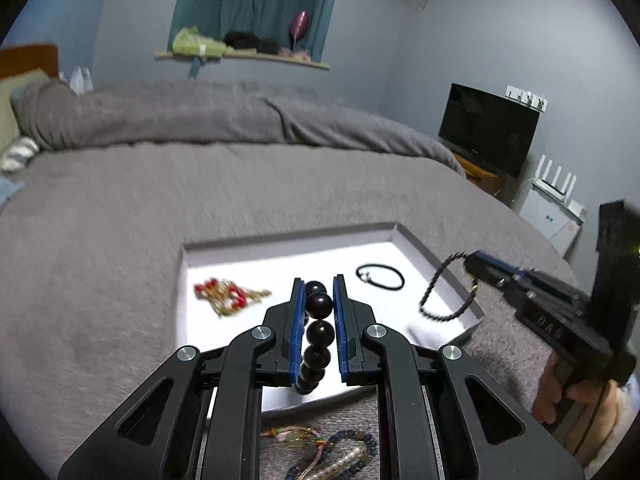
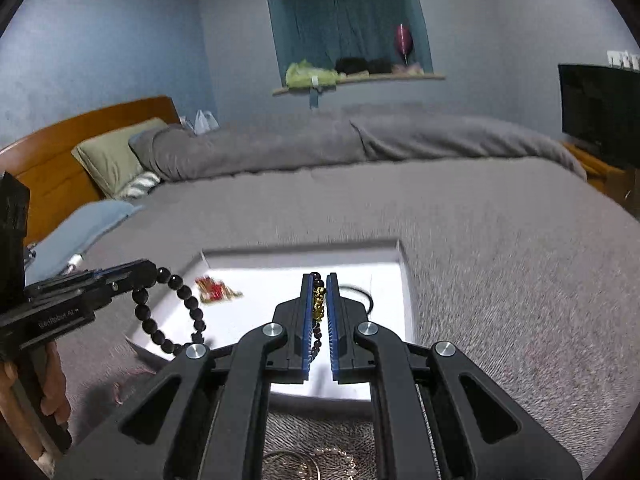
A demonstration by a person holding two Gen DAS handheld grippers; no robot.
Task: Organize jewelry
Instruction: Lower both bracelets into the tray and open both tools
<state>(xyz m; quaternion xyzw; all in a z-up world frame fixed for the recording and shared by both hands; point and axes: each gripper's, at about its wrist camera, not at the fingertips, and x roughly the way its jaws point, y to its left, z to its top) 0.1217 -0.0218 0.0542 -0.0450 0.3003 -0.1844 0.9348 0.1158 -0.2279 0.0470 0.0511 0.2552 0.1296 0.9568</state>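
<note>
Left wrist view: on the grey bed (image 1: pixel 120 208) a white tray (image 1: pixel 188 280) lies flat, and at its left end sits a blurred red-and-gold piece (image 1: pixel 228 296). Just right of that, the left claw (image 1: pixel 317 292) is closed on a black bead bracelet (image 1: pixel 319 332), big round beads pinched between the blue pads (image 1: pixel 297 320) and trailing back towards the camera, held above the tray floor. Further right a thin black band (image 1: pixel 380 277) rests inside the tray. At the tray's right rim the right claw (image 1: pixel 472 264) grips a dark twisted bracelet (image 1: pixel 444 296), whose loop hangs over that corner. Loose jewellery (image 1: pixel 324 452) lies on the bed below the left claw, outside the tray.

Right wrist view: the left claw (image 2: pixel 150 270) enters from the left with the black bead bracelet (image 2: pixel 172 312) drooping in a ring over the tray's near-left corner (image 2: pixel 136 340). The red-and-gold piece (image 2: pixel 216 291) lies beyond it. In the centre the right claw (image 2: pixel 319 292) is nearly shut on its bracelet (image 2: pixel 318 304), a gold charm showing between the pads, above the tray. A pearl strand (image 2: pixel 336 456) lies on the bed beneath.
</note>
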